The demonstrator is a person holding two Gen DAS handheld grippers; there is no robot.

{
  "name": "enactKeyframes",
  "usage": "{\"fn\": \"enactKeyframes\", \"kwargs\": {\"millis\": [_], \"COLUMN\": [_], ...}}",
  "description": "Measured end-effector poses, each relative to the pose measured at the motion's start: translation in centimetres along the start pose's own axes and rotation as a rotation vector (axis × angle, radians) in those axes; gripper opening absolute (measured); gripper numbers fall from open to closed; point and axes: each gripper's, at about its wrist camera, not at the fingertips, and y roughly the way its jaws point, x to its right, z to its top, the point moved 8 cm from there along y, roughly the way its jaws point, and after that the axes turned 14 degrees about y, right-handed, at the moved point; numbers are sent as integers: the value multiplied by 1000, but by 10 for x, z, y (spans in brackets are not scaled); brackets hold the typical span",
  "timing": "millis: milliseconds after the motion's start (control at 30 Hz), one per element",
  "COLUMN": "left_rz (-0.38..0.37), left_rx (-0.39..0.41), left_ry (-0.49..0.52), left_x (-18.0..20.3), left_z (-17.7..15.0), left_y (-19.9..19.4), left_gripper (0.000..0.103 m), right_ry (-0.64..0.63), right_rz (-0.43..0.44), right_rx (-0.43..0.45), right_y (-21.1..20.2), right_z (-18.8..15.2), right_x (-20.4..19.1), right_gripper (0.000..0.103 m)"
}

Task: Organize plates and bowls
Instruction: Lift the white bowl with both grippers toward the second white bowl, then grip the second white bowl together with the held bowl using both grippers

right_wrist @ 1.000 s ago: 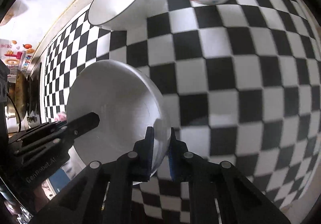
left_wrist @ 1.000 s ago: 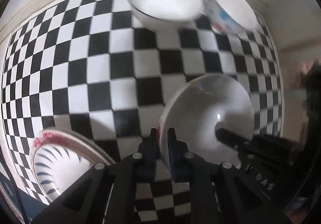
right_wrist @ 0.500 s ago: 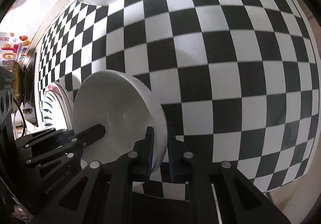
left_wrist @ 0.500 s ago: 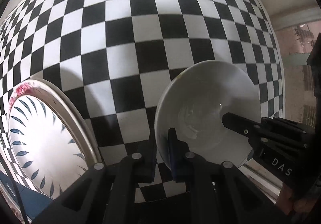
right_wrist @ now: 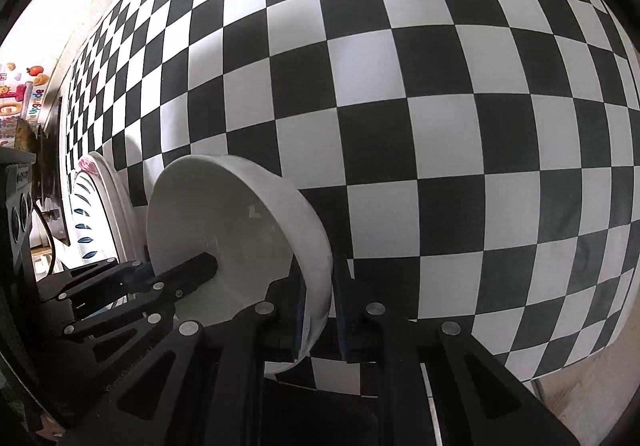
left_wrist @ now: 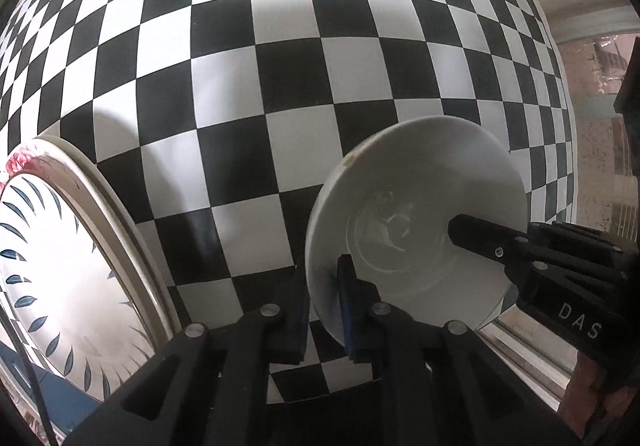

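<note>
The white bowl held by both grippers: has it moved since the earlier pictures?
Yes. The white bowl has come down toward the checkered cloth and nearer the leaf-patterned plate.

I see a b/w checkered cloth [left_wrist: 280, 86] over the table. Colourful cartoon stickers [right_wrist: 18, 94] at far left of right cam. Pinkish speckled floor [left_wrist: 592, 118] off table's right edge.

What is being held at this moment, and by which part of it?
A white bowl is held by its rim, on opposite sides: the left tool has the near edge between its jaws, which are opening, and the right tool clamps the other edge.
</note>
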Motion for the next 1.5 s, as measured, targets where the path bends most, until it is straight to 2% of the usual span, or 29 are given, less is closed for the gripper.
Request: {"fn": "enactKeyframes", "kwargs": {"millis": [133,200,267,367,400,467,500,533,600,733,867,933,967,1033,1100,1167,1233,1500], "left_rz": [-29,-37,-51,-48,-37,-7,16,34,72,28,-1,-7,-6,-10,-2,22,31,65], "left_rx": [-31,-31,-23,37,73,141,182,208,258,283,280,262,245,214,188,172,172,189], "left_ry": [-12,-9,-6,6,4,-9,-13,-17,-40,-131,-180,-172,-165,-153,-139,-118,-116,-120], "left_x": [-1,-3,-3,-11,-17,-31,-41,-50,-77,-125,-157,-165,-167,-169,-170,-172,-176,-173], "left_z": [-9,-16,-22,-20,-14,6,20,31,64,125,174,194,200,209,214,218,221,217], "left_y": [-7,-20,-37,-76,-92,-117,-129,-136,-148,-145,-134,-124,-118,-106,-98,-94,-90,-94], "left_gripper": [14,18,19,24,33,47,60,66,66,66,64,51,48,33,23,19,15,13], "right_ry": [12,22,34,49,59,79,86,86,88,99,99,105,108,116,117,121,129,90], "right_rz": [6,9,24,32,49,94,123,148,201,270,271,258,252,237,223,195,190,129], "right_rx": [-4,-3,13,67,95,143,170,189,218,236,201,179,170,152,132,107,89,123], "right_y": [-9,-19,-34,-63,-77,-99,-109,-116,-123,-117,-93,-78,-73,-62,-50,-38,-28,-27], "right_z": [6,8,12,23,30,46,56,67,93,148,192,211,219,230,235,241,243,236], "right_x": [9,17,22,25,23,15,6,-3,-26,-73,-112,-127,-132,-139,-139,-140,-140,-142], "right_gripper": [16,26,42,48,50,62,65,68,68,68,67,65,64,60,54,34,20,17]}}
